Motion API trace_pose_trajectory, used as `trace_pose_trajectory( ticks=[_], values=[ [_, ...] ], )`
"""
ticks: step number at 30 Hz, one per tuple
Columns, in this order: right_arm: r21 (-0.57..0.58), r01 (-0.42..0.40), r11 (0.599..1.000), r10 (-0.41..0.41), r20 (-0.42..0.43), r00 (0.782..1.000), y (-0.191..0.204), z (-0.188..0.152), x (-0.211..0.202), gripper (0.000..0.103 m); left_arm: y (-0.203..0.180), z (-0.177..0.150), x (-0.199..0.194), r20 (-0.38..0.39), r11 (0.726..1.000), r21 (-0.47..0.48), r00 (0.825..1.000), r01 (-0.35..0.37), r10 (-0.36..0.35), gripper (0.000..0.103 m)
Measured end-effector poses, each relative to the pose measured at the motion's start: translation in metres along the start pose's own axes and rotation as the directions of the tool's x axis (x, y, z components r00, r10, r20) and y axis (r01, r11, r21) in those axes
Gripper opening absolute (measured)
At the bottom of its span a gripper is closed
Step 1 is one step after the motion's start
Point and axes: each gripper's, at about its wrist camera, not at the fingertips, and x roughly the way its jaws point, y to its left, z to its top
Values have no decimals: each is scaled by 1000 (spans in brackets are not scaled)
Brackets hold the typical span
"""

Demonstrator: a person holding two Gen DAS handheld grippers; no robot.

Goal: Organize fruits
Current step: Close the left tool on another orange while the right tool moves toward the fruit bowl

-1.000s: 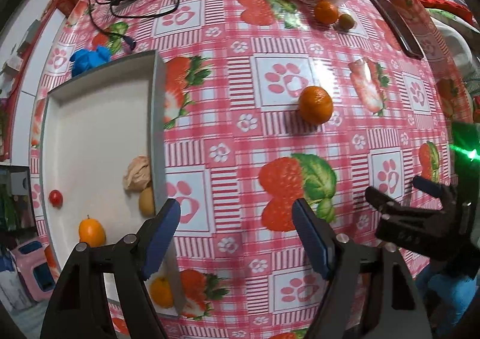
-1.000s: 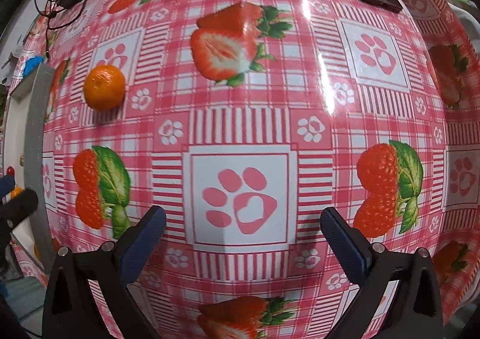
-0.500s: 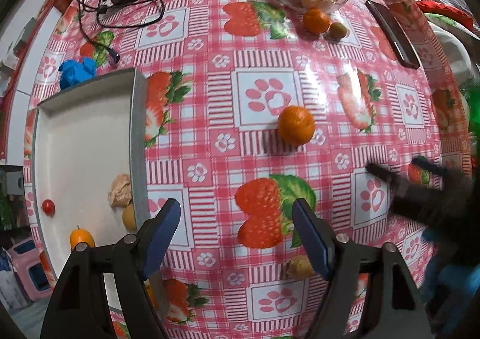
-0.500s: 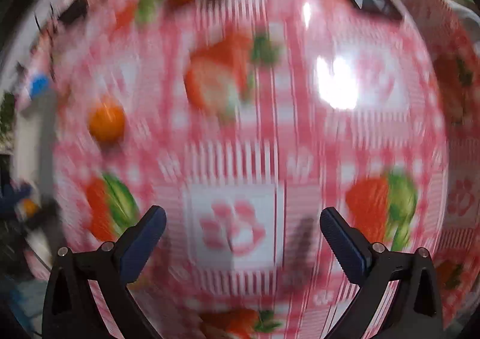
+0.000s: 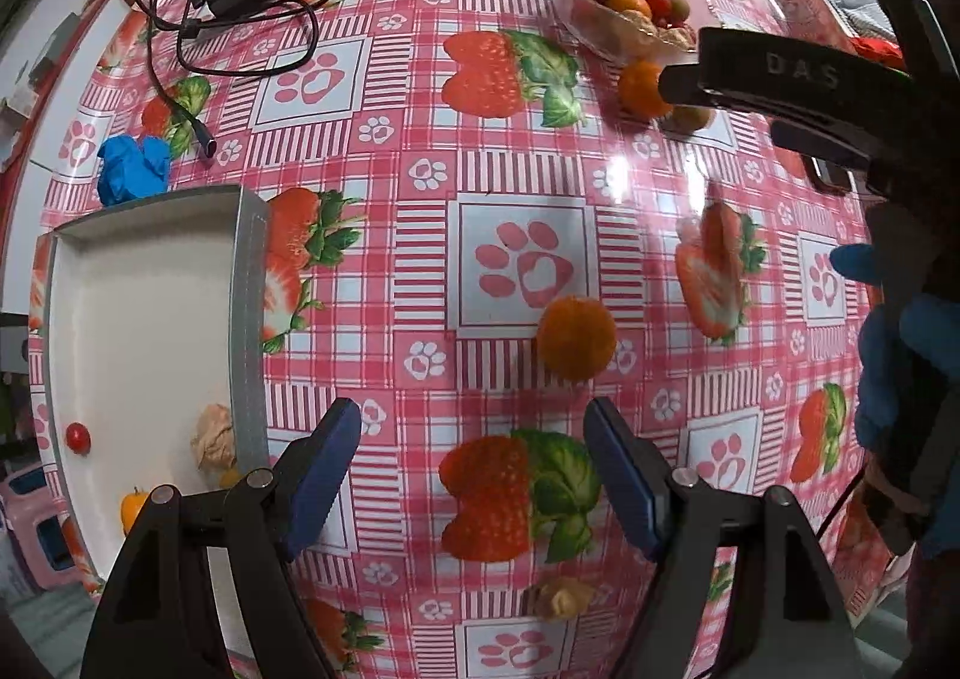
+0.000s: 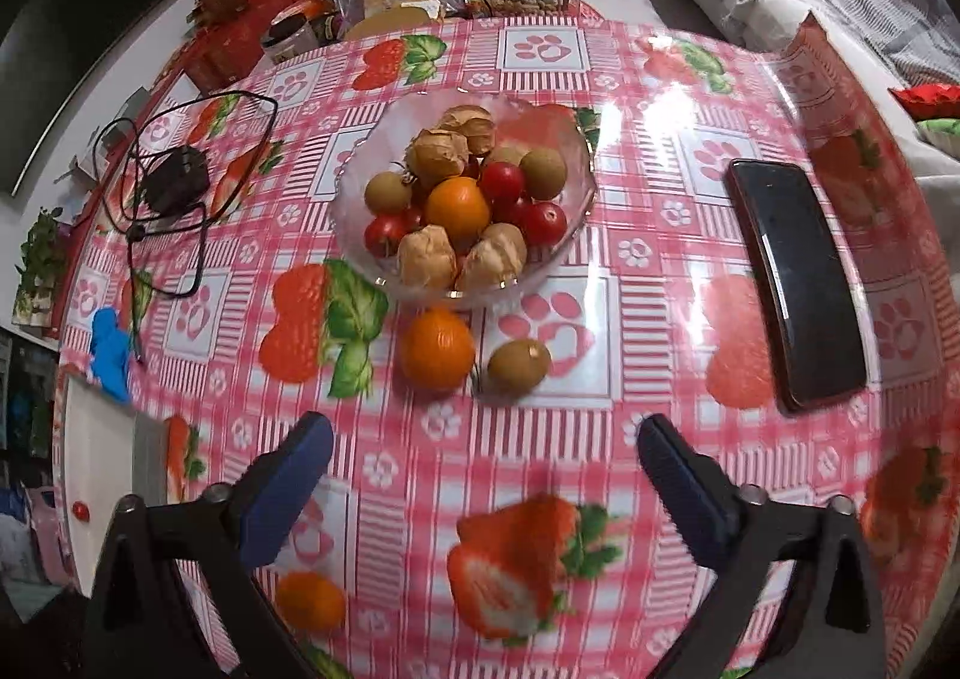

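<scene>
Right wrist view: right gripper (image 6: 483, 475), jaws apart and empty; centre them on the orange (image 6: 437, 347), frame centre, clear of the kiwi (image 6: 519, 366); left gripper (image 5: 474, 475) likewise open.

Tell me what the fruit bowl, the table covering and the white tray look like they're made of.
Fruit bowl: clear glass or hard plastic; the cloth pattern shows through its wall. Table covering: glossy vinyl or oilcloth, with bright glare streaks. White tray: smooth matte surface, probably plastic or coated metal; I can't tell which.

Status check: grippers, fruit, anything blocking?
Left gripper and right gripper open, empty. Loose orange and kiwi before glass bowl. Nothing blocking.
</scene>
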Motion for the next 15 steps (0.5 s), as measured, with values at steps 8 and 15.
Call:
trace_pose_trajectory(
  ticks=[8,15],
  values=[
    [-92,-7,996,8,10,1000,18,10,21,90,10,4,16,-35,1000,-26,999,-6,5,80],
    [-185,6,983,-5,4,1000,40,17,34,61,18,8,25,-46,999,-37,999,-6,4,80]
  ],
)
